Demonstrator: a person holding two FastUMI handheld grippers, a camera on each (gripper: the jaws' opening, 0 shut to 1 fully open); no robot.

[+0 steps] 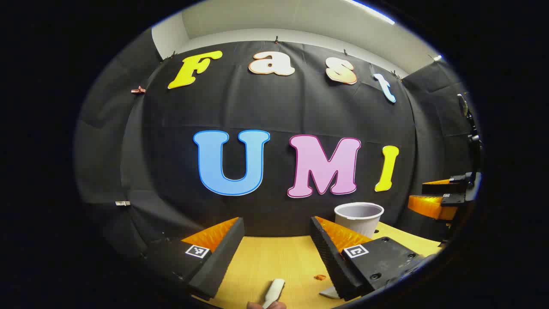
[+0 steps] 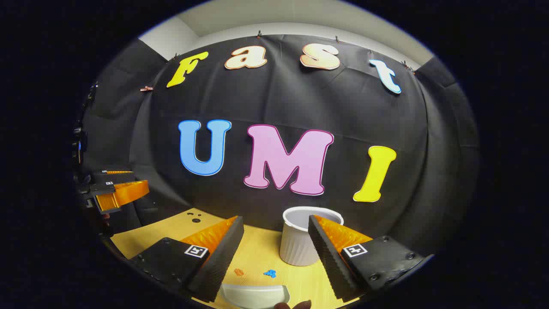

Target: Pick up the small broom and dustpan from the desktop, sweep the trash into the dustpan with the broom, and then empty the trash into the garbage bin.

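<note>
Right gripper view: dustpan (image 2: 253, 296) between spread right tool (image 2: 274, 262); left gripper view: broom handle (image 1: 273, 292), left tool (image 1: 276, 257) spread.

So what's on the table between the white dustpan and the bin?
In the right gripper view, two trash scraps, orange and blue, lie between the dustpan and the bin.

From my feed: black cloth wall (image 1: 274, 111) hangs across the back, pinned along its top w/ small clips (image 1: 138, 90); cloth side panels wrap both flanks; pale wall strip and ceiling (image 1: 266, 17) above; bright light strip (image 1: 369, 10) upper right; light wood tabletop (image 2: 261, 253) at bottom.
</note>
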